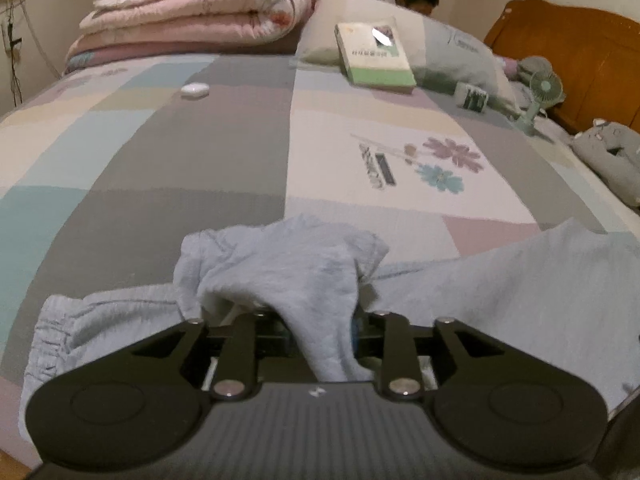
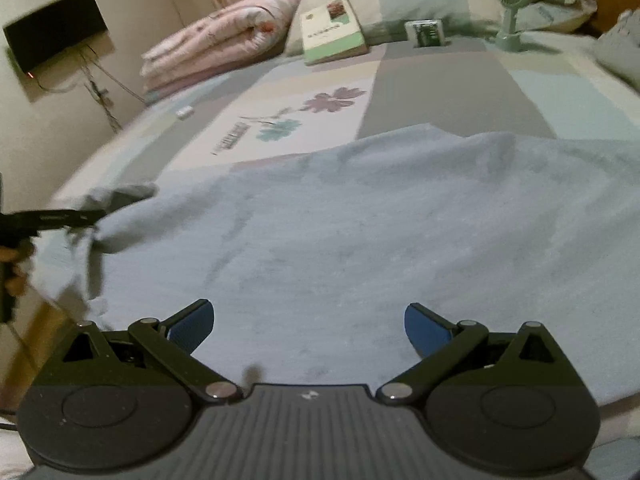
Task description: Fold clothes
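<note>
1. One bed [image 1: 224, 132], covered in a patchwork sheet of grey, teal, cream and pink blocks with two printed flowers; everything else is placed against it.
2. One pale blue garment [image 2: 360, 216], soft and fleecy, spread wide over the near end of the bed, mostly flat with shallow wrinkles. One gathered elastic cuff [image 1: 60, 332] lies at the near left edge of the bed.
3. One rolled pink quilt [image 1: 192, 20] at the far left of the bed, and one pillow [image 1: 448, 44] beside it at the head.
4. Two grippers. The left gripper [image 1: 316, 320] has a bunched fold of the blue garment draped between its fingers; cloth hides the pads, so I cannot tell whether they press it. The right gripper [image 2: 308, 328] hovers over the garment with blue pads spread wide, nothing between them.
5. One book [image 1: 374, 56] leaning on the pillow.
6. One small green fan [image 2: 512, 4] near the bed's head, on the right side.
7. One small white case [image 1: 195, 89] on the sheet's left part.
</note>
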